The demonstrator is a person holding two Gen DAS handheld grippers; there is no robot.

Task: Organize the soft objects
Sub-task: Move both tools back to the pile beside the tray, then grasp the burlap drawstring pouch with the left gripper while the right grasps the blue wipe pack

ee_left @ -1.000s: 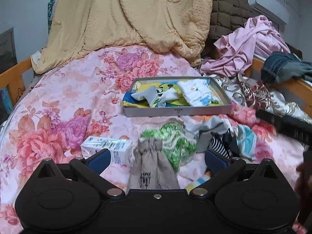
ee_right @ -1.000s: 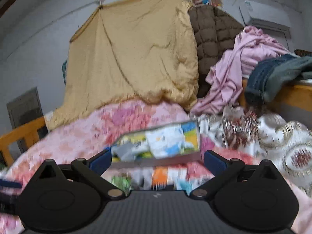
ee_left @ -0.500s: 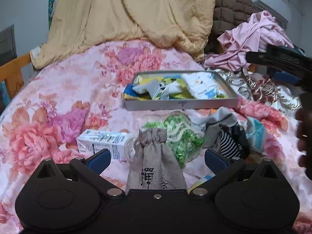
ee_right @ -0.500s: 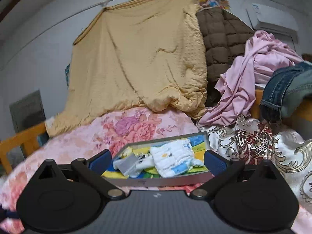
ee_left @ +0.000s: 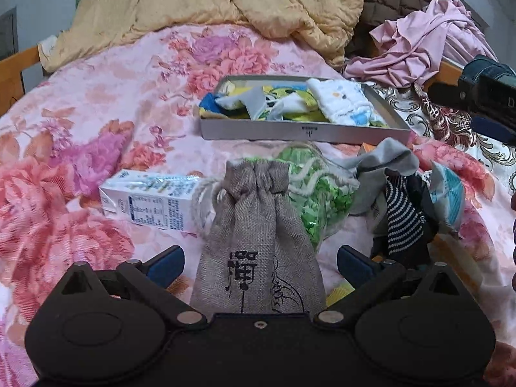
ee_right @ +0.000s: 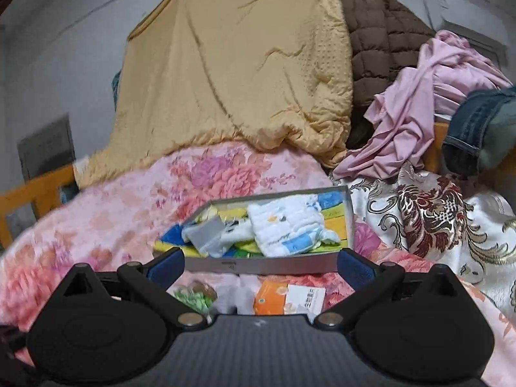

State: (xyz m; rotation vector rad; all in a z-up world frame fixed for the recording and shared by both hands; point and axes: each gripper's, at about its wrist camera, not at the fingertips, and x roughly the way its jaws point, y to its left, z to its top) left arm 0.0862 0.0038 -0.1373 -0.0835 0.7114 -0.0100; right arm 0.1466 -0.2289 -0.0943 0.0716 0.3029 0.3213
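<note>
A grey shallow box (ee_left: 303, 132) on the floral bedspread holds several folded cloths, among them a white baby towel (ee_left: 342, 103). In front of it lie a grey drawstring pouch (ee_left: 258, 242), a clear bag of green pieces (ee_left: 319, 190), a grey sock (ee_left: 383, 164) and a striped sock (ee_left: 403, 222). My left gripper (ee_left: 259, 264) is open, its fingers either side of the pouch's lower part. My right gripper (ee_right: 259, 264) is open and empty, hovering before the box (ee_right: 274, 262); it also shows at the right edge of the left wrist view (ee_left: 483, 106).
A white milk carton (ee_left: 151, 200) lies left of the pouch. An orange packet (ee_right: 274, 296) lies below the box. A yellow quilt (ee_right: 238, 64), brown duvet, pink clothes (ee_right: 419, 103) and jeans (ee_right: 477, 129) pile up behind. Wooden bed rails (ee_left: 19, 67) border the sides.
My left gripper has come lower and closer over the grey pouch. My right gripper has swung in from the right and tilted down toward the box.
</note>
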